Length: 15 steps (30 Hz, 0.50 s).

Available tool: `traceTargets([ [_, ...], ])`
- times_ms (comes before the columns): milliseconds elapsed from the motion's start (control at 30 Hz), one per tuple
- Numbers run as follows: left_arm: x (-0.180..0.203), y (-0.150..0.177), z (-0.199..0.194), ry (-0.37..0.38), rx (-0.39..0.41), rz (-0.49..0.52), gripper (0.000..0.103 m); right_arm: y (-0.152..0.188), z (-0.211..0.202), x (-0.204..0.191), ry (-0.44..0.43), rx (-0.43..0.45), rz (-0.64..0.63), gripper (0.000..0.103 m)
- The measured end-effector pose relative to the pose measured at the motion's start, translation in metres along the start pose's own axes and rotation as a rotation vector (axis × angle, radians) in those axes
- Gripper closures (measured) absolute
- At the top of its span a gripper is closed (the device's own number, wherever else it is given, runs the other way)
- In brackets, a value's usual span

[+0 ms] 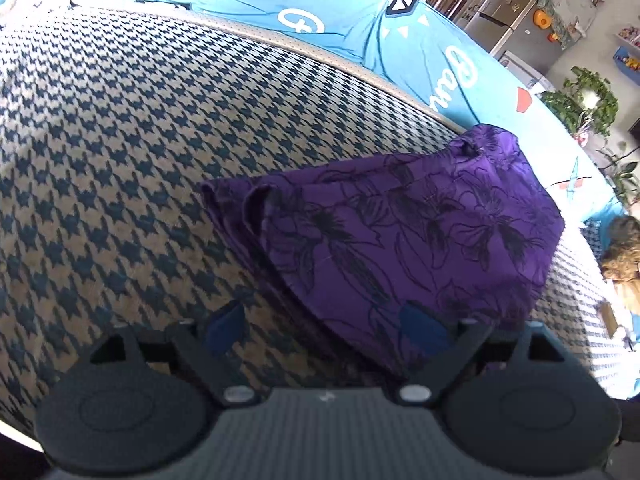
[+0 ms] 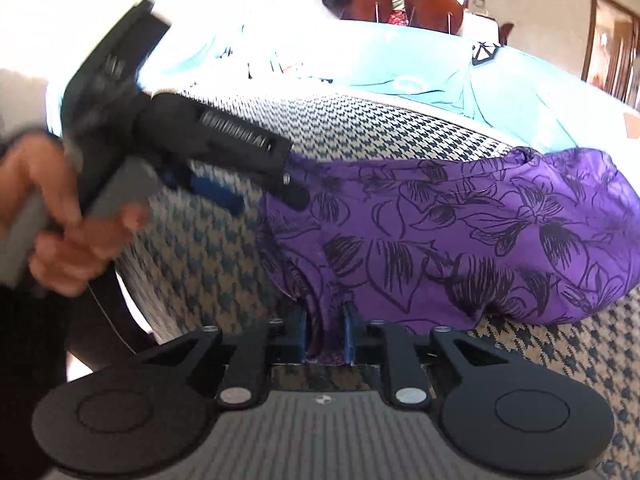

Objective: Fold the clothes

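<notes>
1. Right claw (image 2: 325, 340) pinches a bunched fold of the purple cloth (image 2: 460, 236) between its blue pads (image 2: 349, 334), jaws nearly closed on the fabric.
2. Left claw (image 1: 324, 324) stands wide open and grips nothing; its right pad (image 1: 424, 330) lies over the cloth's near edge, its left pad above the blanket (image 1: 120, 140).
3. Cloth, printed with black flowers, lies folded on the houndstooth blanket; a blue sheet (image 1: 360, 28) spreads behind it.
4. Seen from the right wrist, a hand (image 2: 68, 232) holds the left claw's grey handle just beside the cloth's left end; that part is blurred.
</notes>
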<state>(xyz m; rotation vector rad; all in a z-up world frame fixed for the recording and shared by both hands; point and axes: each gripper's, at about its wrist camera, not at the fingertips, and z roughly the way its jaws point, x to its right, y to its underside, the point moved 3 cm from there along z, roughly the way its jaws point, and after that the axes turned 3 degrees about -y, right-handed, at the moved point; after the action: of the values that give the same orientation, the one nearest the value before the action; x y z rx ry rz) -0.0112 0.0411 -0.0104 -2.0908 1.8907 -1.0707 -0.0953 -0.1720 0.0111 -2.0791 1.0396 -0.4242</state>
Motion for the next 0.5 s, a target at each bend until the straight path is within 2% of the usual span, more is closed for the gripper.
traceTargets([
  [233, 0.009, 0.003, 0.008, 0.135, -0.038, -0.04, 0.01, -0.01, -0.019, 0.018, -0.107, 0.044, 0.166, 0.085],
  [367, 0.016, 0.002, 0.02, 0.162, -0.04, -0.043, 0.012, -0.011, -0.018, 0.014, -0.121, 0.031, 0.154, 0.085],
  [400, 0.018, 0.002, 0.023, 0.158, -0.036, -0.038, 0.015, -0.01, -0.017, 0.013, -0.119, 0.026, 0.144, 0.085],
  [433, 0.021, 0.001, 0.025, 0.156, -0.033, -0.029, 0.024, -0.01, -0.017, 0.012, -0.117, 0.02, 0.133, 0.085],
  [467, 0.023, 0.001, 0.027, 0.154, -0.029, -0.02, 0.039, -0.009, -0.016, 0.01, -0.11, 0.014, 0.12, 0.085],
  [500, 0.026, 0.001, 0.029, 0.162, -0.034, -0.015, 0.046, -0.008, -0.015, 0.009, -0.103, 0.008, 0.108, 0.085],
])
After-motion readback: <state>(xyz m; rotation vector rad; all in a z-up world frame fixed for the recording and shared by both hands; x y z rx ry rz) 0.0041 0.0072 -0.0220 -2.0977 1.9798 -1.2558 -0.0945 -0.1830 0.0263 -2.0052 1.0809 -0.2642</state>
